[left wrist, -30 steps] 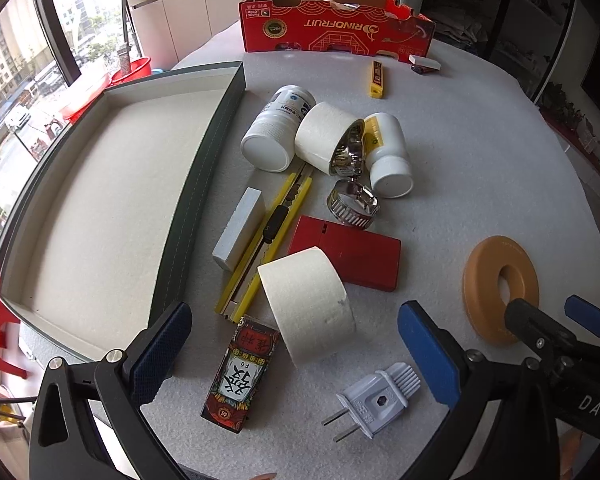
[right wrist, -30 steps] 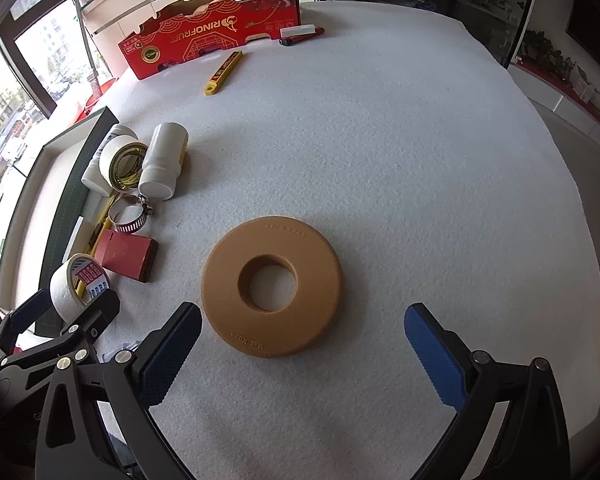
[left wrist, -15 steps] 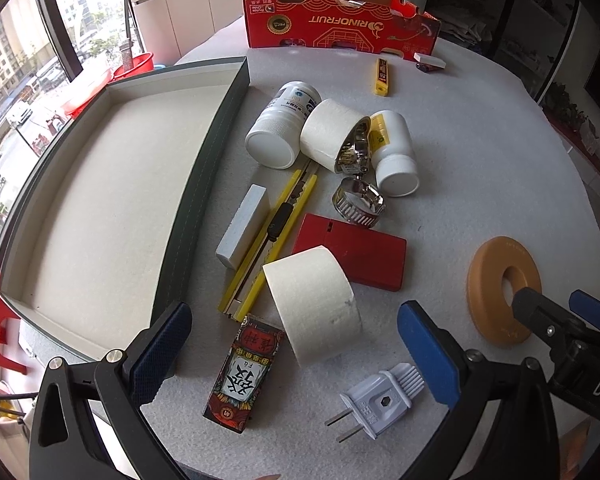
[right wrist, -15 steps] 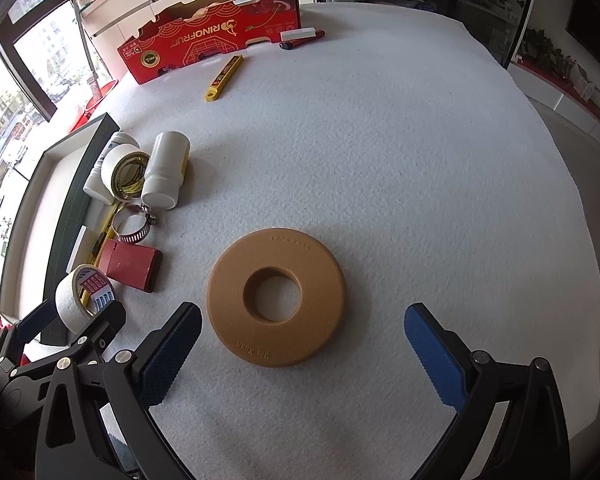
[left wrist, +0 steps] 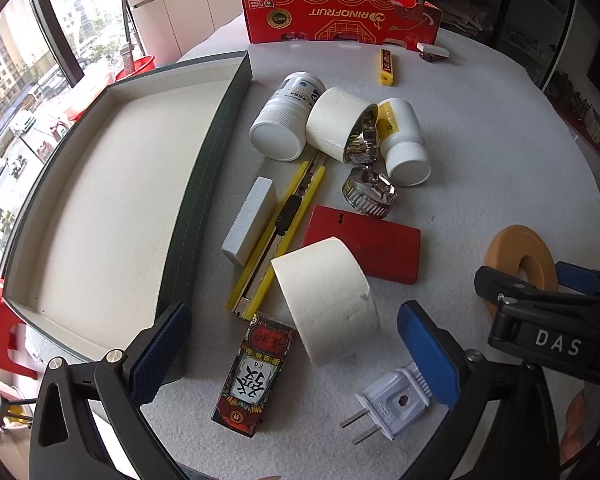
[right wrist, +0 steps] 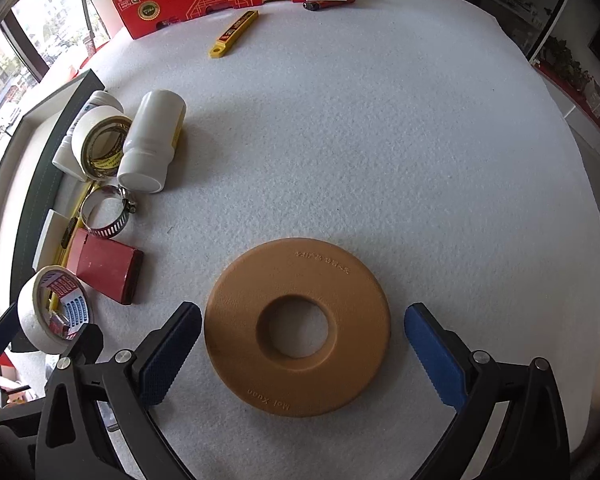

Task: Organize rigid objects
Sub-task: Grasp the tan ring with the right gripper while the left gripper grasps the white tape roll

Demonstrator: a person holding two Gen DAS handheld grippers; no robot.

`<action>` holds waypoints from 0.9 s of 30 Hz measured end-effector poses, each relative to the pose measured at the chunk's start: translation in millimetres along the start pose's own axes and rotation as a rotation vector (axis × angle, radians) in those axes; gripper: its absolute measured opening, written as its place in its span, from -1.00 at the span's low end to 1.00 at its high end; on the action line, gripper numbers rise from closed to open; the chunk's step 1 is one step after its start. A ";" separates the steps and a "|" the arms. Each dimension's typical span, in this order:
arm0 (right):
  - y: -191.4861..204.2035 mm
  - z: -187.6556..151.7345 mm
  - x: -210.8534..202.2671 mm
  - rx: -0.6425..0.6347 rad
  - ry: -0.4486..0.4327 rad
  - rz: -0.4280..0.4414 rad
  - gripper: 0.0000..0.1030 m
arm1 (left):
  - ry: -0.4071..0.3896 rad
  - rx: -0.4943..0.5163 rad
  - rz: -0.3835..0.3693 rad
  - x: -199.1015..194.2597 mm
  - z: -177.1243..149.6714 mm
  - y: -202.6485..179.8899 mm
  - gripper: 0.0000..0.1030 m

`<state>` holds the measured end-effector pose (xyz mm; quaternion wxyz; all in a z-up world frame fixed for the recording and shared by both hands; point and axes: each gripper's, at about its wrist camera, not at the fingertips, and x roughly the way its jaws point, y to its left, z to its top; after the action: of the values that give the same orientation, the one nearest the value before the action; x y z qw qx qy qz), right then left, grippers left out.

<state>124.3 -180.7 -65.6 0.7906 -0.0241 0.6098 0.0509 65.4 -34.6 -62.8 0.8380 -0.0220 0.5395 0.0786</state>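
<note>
You are holding your right claw (right wrist: 302, 348) wide open and empty, with the ring (right wrist: 298, 326) lying flat on the worktop (right wrist: 360, 140) between its pads, touching neither. Your left claw (left wrist: 294, 354) is spread just as wide and gripping nothing, hovering over the tape roll (left wrist: 326, 300) and the card box (left wrist: 250, 376) near the tray (left wrist: 204, 184).

The ring is looking stiff and thick, probably solid enough to take a firm squeeze without giving. Its rounded outer edge may be slippery (the surface reads as smooth moulded material), so I would close across the full outer width, pads low on the rim, or else pinch one side through the hole. It is lying well apart from the clutter on the left, so nothing is crowding the grip.

The right view is showing you the ring whole, with raised lettering on its face. The left view is catching only part of it behind the right claw's body, but it is giving you the tray's bare floor, the plug (left wrist: 394, 402) and the red case (left wrist: 374, 246) laid out, which the right view is mostly cutting off.
</note>
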 end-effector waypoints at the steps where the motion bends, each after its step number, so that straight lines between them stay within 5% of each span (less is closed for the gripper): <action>1: -1.7 -0.1 1.0 -0.007 -0.004 -0.016 0.98 | 0.002 0.005 -0.003 1.0 -0.5 -1.5 1.00; 13: -105.8 -28.6 -4.3 0.225 -0.018 -0.082 0.98 | -0.032 0.114 -0.127 -3.4 11.5 -43.5 1.00; 21: -101.2 -34.9 -7.3 0.174 -0.060 -0.063 0.98 | -0.032 0.006 -0.087 -8.4 8.7 8.7 1.00; 27: -104.1 -27.8 0.4 0.164 -0.062 -0.059 0.98 | -0.010 0.041 -0.059 -0.4 2.8 -13.6 1.00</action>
<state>109.2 -286.9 -75.6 0.8095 0.0242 0.5862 -0.0218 69.8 -47.8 -61.9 0.8429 -0.0205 0.5360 0.0428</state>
